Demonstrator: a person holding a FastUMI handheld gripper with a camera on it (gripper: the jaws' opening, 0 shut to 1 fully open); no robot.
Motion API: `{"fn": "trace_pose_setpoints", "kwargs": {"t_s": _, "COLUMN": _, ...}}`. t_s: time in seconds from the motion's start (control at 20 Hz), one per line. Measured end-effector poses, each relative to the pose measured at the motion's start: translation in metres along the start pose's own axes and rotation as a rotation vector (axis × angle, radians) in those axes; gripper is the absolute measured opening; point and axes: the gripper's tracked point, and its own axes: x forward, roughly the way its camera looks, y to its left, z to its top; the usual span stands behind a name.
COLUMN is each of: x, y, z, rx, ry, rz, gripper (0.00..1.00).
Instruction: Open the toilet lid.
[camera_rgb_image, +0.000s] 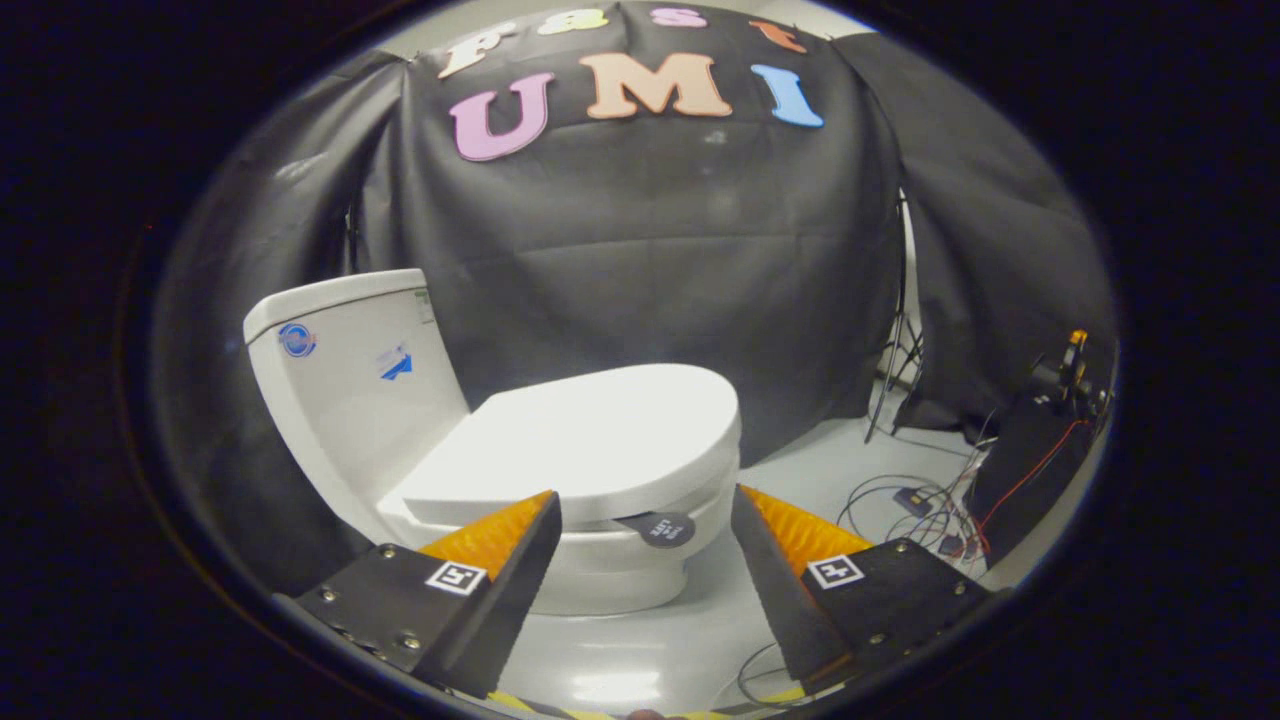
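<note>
At ten o'clock from the fingers stands the toilet tank (345, 380); the closed toilet lid (600, 440) lies at twelve, just ahead, a small dark tab (662, 528) under its rim. The gripper (645, 515) is spread wide, holding nothing. Cables (930, 500) trail at two o'clock.

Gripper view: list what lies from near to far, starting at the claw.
Open claw holding nothing → dark round tab under the lid's front edge → closed toilet lid → tank → black cloth wall.
</note>
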Motion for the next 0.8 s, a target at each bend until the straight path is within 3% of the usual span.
{"fn": "trace_pose_setpoints", "kwargs": {"t_s": 0.25, "x": 0.037, "y": 0.016, "z": -0.002, "rx": 0.136, "ry": 0.152, "rz": 0.064, "gripper": 1.00}}
{"fn": "trace_pose_setpoints", "kwargs": {"t_s": 0.45, "x": 0.063, "y": -0.006, "z": -0.014, "rx": 0.220, "ry": 0.237, "rz": 0.031, "gripper": 1.00}}
{"fn": "trace_pose_setpoints", "kwargs": {"t_s": 0.8, "x": 0.084, "y": -0.034, "z": -0.062, "rx": 0.599, "ry": 0.385, "rz": -0.007, "gripper": 0.96}}
